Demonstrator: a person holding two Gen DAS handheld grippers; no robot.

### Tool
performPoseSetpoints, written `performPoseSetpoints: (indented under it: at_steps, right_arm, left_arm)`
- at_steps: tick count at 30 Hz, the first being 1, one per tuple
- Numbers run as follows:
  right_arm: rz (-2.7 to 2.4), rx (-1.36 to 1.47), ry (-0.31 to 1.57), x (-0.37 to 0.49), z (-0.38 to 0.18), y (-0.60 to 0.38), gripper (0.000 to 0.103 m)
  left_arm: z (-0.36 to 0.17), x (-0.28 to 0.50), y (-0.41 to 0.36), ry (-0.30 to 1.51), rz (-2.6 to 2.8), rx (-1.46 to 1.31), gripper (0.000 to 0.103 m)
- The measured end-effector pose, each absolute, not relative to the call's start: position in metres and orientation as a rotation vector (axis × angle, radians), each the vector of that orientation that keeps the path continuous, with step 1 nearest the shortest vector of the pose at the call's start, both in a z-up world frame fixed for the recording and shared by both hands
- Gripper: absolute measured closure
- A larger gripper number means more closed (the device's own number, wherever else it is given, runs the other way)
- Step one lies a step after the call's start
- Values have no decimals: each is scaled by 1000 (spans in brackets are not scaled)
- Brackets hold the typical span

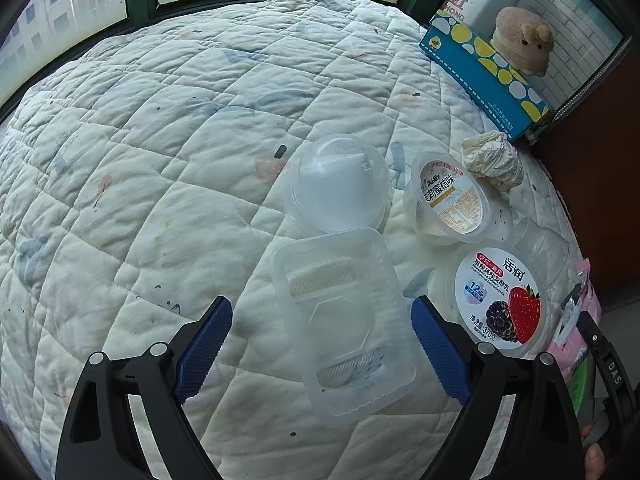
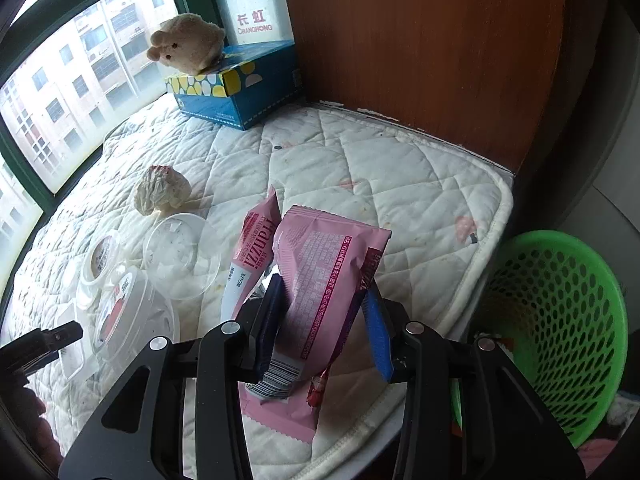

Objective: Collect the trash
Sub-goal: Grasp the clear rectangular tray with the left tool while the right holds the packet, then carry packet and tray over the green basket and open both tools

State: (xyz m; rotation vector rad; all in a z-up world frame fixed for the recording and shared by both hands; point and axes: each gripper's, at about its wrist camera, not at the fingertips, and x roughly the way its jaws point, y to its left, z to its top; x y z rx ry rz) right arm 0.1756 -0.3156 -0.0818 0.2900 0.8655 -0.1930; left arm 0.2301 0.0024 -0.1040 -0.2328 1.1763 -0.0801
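My left gripper (image 1: 322,314) is open, its blue pads on either side of a clear plastic tray (image 1: 340,320) lying on the quilted mat (image 1: 140,160). Beyond it lie a clear dome lid (image 1: 338,184), a small jelly cup (image 1: 450,196), a berry yogurt tub (image 1: 500,296) and a crumpled tissue (image 1: 494,158). My right gripper (image 2: 324,300) is shut on a pink snack wrapper (image 2: 320,280), held above the mat's front edge. A green mesh basket (image 2: 560,320) stands to its right, beside the mat.
A blue tissue box (image 2: 240,88) with a plush toy (image 2: 186,42) on it sits at the mat's far corner by the window. A wooden panel (image 2: 420,40) rises behind the mat. A clear round lid (image 2: 180,256) lies left of the wrapper.
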Motion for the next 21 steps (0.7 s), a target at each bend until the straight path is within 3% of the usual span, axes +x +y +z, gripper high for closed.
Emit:
performPoseSetpoints:
  at_steps: [2,7,21]
  right_arm:
    - [-185,288,853,166,-77,-317,63]
    - [-177,285,832,144,-67,-327,63]
    - [-249,266,806,80,-59,-379,63]
  left_arm:
    - [-105,230,1,1181,-96,-241,29]
    - [-99,223,-3,1164,-120,-220,46]
    - [-39,168,-20,1036,-215,-204,49]
